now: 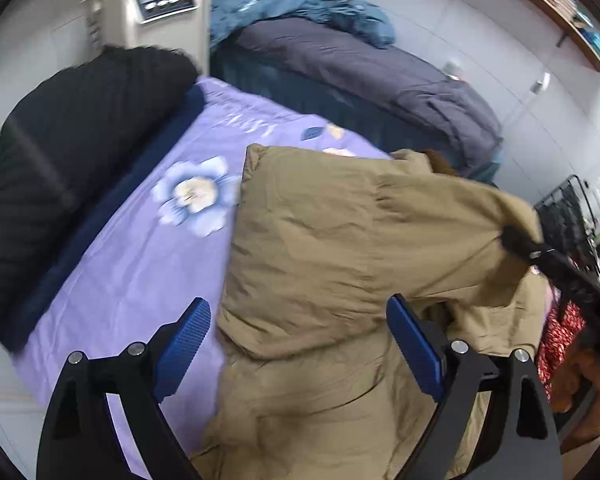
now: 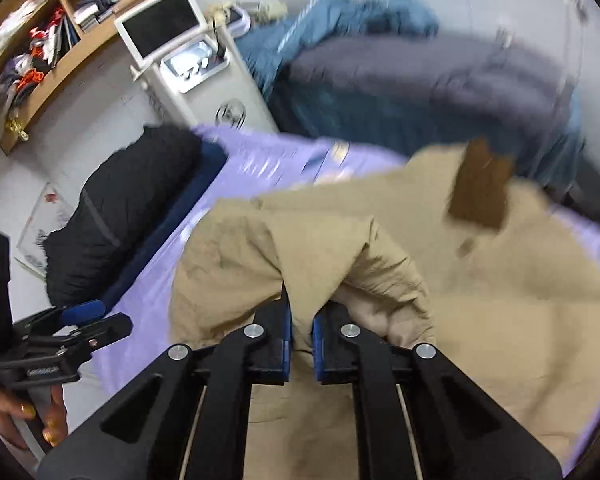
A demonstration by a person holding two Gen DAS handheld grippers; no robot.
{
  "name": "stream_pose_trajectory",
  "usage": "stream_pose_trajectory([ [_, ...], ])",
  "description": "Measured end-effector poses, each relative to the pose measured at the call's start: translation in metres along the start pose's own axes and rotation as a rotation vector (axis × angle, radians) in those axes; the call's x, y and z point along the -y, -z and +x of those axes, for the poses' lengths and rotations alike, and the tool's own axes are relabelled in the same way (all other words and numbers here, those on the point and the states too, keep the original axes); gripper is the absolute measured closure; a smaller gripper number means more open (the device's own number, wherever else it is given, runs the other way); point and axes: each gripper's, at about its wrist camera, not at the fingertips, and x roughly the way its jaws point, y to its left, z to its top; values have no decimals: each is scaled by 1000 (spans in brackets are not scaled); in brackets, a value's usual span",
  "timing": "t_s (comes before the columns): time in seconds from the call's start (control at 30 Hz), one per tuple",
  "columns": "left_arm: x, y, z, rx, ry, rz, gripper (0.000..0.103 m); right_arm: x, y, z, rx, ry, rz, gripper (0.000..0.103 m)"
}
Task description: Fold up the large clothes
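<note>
A large tan jacket (image 1: 320, 240) lies rumpled on a purple flowered sheet (image 1: 140, 248), its brown collar lining (image 2: 482, 188) turned up at the far end. My left gripper (image 1: 298, 308) stands open just above the jacket's near part, with one blue pad over the sheet and the other over the cloth. Nothing is pinched between them. My right gripper (image 2: 301, 320) is shut on a bunched fold of the jacket's sleeve (image 2: 312, 252) and holds it lifted off the body. In the left wrist view the right gripper (image 1: 516, 240) grips that sleeve at the right.
A black padded garment (image 1: 60, 152) lies along the sheet's left edge. Behind are a second bed with a grey duvet (image 1: 380, 72) and a blue quilt (image 1: 292, 4), and a white machine with a screen (image 2: 168, 24). A black wire basket (image 1: 572, 216) stands at the right.
</note>
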Motion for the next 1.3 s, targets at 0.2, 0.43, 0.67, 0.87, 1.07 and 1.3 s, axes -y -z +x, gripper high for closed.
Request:
stream_pose_trajectory([
  [0.2, 51, -22, 15, 11, 101, 113, 16, 62, 31, -6, -80, 116, 76, 95],
  [0.43, 122, -28, 82, -47, 42, 318, 15, 95, 91, 47, -206, 127, 272, 94],
  [0.67, 146, 9, 165, -169, -148, 499, 12, 97, 83, 32, -212, 164, 341, 63],
  [0.87, 139, 7, 179, -216, -143, 462, 10, 80, 57, -8, -62, 191, 231, 59],
  [1.07, 143, 6, 186, -224, -160, 466, 9, 50, 46, 25, -80, 178, 18, 59],
  [1.3, 137, 8, 201, -250, -146, 475, 6, 105, 77, 90, -275, 233, 160, 60],
])
